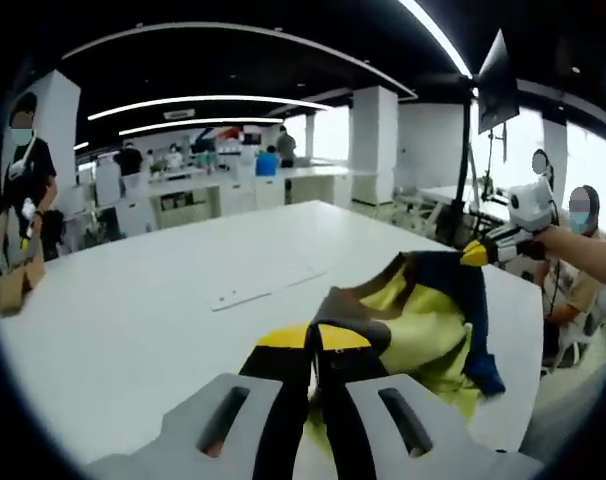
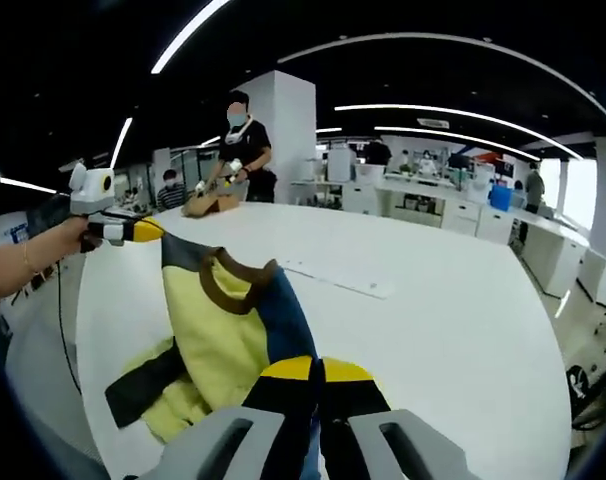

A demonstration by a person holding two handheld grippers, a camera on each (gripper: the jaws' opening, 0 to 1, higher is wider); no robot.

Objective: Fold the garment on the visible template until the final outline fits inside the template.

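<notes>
Both hand-held grippers, left (image 1: 313, 340) and right (image 2: 318, 372), are clenched on the yellow garment (image 2: 228, 335), lifting it above the white counter (image 2: 453, 330). Template strip (image 2: 338, 278) lies beyond the garment; folding seems barely begun.

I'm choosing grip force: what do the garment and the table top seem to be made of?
The garment looks like soft, matte knit or fleece fabric, yellow with navy and brown trim: it sags and creases between the grippers. The table top looks like smooth white laminate with a faint sheen; the exact material can't be told.
</notes>
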